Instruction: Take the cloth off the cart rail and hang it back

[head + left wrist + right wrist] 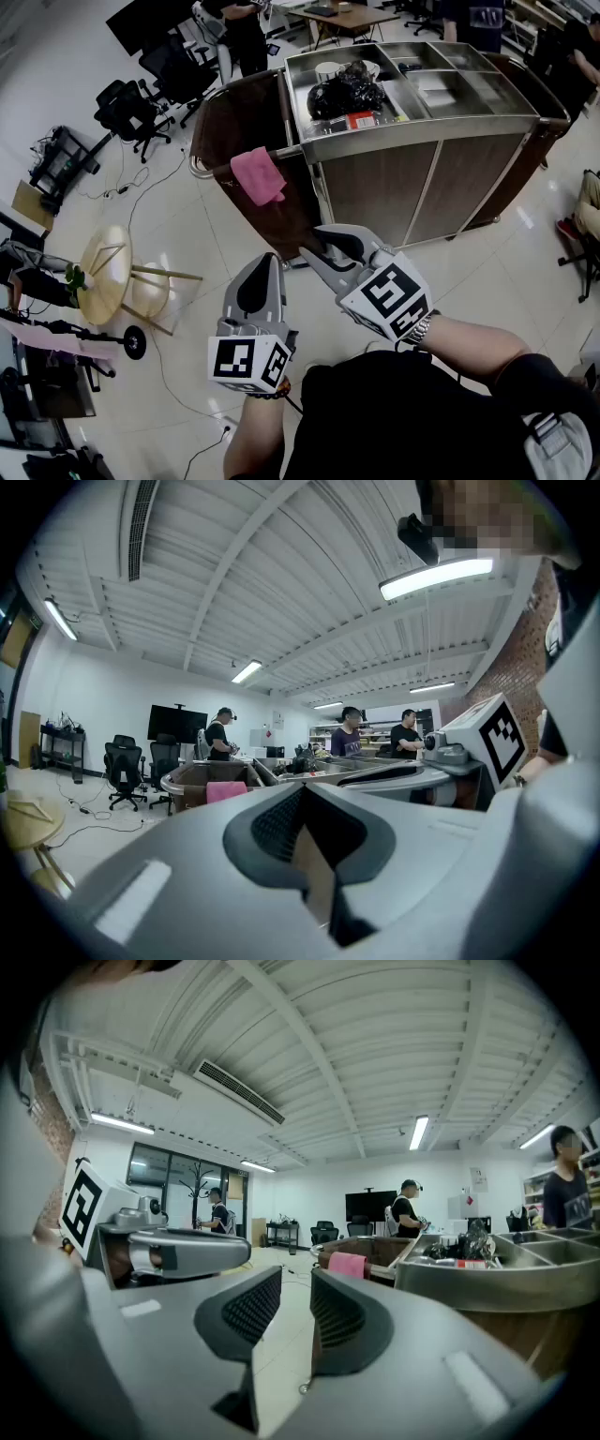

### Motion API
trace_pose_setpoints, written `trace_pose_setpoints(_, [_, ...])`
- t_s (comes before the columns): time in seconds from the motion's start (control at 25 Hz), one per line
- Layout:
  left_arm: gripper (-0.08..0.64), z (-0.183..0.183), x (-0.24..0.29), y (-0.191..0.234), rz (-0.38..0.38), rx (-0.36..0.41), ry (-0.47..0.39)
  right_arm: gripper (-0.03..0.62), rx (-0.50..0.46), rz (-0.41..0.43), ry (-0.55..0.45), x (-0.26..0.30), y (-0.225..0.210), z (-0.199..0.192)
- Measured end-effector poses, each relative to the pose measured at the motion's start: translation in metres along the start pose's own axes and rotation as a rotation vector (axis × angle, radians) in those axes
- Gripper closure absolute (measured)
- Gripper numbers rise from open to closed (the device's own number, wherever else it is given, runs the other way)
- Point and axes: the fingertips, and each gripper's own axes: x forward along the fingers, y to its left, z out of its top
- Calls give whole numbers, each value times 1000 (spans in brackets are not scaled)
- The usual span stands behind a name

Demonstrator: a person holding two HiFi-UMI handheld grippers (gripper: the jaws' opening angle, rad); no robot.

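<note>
**While the pink cloth hangs on the rail, both grippers hover clear of it**

Although both grippers point toward the cart (422,178), neither one touches anything. The left gripper (271,260) has its jaw tips closed together with nothing between them, as its own view (302,791) shows. Just to its right, the right gripper (311,242) has its jaws a little apart. In the right gripper view (295,1283) only bare floor shows through the narrow gap, so it is empty too.

The pink cloth (257,175) is draped over the chrome cart rail (216,170) at the cart's end, with one corner drooping down the brown panel. It is ahead of both grippers and well apart from them. From the left gripper it sits ahead and slightly left of the jaw tips (225,791). From the right gripper it sits ahead and just right of the gap (347,1265).

Beyond the cloth, a black bag (345,92) lies in one steel compartment on the cart's top. A round wooden table (105,274) stands on the floor off to the left of the left gripper.
</note>
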Motion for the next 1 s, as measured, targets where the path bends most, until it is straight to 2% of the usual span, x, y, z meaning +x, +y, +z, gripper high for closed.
trace_pose_setpoints(0.28, [557,-19,22,27,0,-8,7,474,51,-15,41,37,-33,-29])
trace_pose_setpoints(0.52, [557,-41,44,72,-12,-37,29,459,108,-45,108,93,-58,-68])
trace_pose_setpoints(0.76, [557,-53,77,119,-61,-47,44,422,189,-86,176,154,-91,-108])
trace_pose_setpoints(1.0, [557,-88,117,170,-108,-71,97,368,304,-124,235,211,-129,-162])
